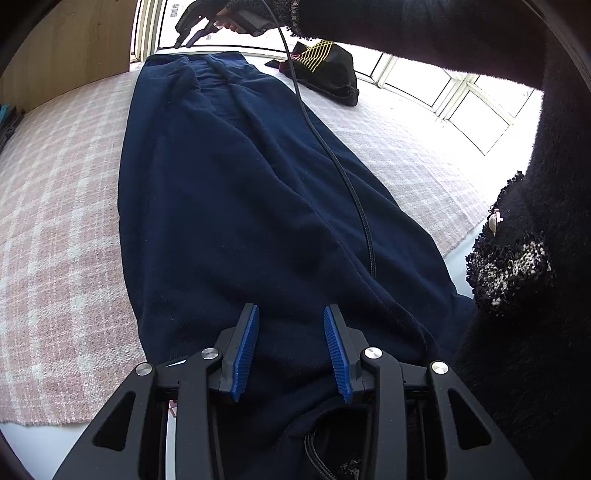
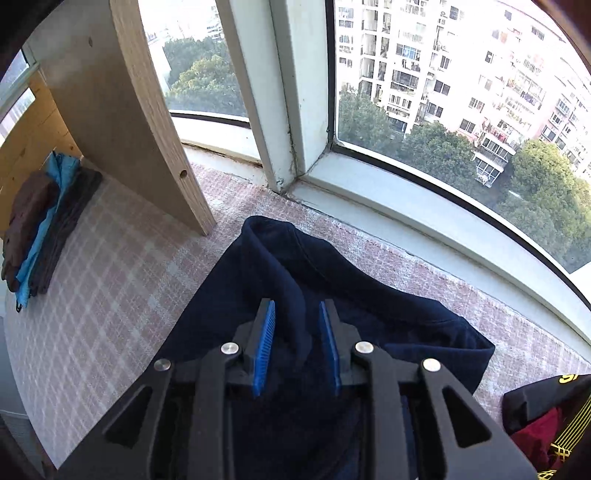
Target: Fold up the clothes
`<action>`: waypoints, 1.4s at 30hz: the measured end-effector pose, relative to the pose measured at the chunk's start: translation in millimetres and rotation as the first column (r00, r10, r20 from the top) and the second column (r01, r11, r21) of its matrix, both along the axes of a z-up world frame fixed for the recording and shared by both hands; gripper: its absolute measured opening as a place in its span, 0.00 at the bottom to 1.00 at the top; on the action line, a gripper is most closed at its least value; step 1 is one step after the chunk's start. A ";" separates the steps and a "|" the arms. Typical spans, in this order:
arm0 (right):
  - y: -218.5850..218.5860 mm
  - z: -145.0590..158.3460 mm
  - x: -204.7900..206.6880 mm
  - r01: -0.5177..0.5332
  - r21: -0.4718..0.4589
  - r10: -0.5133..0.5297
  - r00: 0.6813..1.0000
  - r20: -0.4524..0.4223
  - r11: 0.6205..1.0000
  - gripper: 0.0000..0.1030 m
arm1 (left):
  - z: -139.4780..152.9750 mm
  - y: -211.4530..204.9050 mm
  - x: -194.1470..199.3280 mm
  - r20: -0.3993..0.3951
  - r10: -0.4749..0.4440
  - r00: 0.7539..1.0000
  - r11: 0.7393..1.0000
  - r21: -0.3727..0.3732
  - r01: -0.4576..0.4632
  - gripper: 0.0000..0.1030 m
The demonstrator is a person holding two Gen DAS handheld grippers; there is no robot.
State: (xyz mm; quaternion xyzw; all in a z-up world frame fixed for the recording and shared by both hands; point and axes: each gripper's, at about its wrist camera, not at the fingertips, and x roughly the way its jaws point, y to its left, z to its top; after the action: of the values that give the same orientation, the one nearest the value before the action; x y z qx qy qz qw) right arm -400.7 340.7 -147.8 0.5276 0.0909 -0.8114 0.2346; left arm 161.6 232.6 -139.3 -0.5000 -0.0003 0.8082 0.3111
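Note:
A navy garment lies stretched out lengthwise on a pink plaid cloth. My left gripper is open over the garment's near end, its blue pads low on either side of the fabric. At the far end by the window, my right gripper is held in a hand. In the right wrist view the right gripper is open, with a raised ridge of the navy garment between its blue pads.
A black garment with yellow stripes lies to the right of the navy one. Folded clothes are stacked at the left behind a wooden panel. A black cable hangs across the garment. A black sleeve fills the right side.

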 end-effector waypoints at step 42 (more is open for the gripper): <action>59.8 -62.1 544.7 0.158 -0.315 -0.018 0.914 0.406 0.936 0.36 | 13.0 -29.3 65.8 -0.111 -0.423 0.899 0.904 -0.111 0.412 0.34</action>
State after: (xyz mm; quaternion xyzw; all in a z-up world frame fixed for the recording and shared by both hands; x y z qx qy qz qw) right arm 143.9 400.5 -209.8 0.6359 -0.1245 -0.7007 0.2986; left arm 227.4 203.3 -126.3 -0.4464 0.1618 0.7533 0.4550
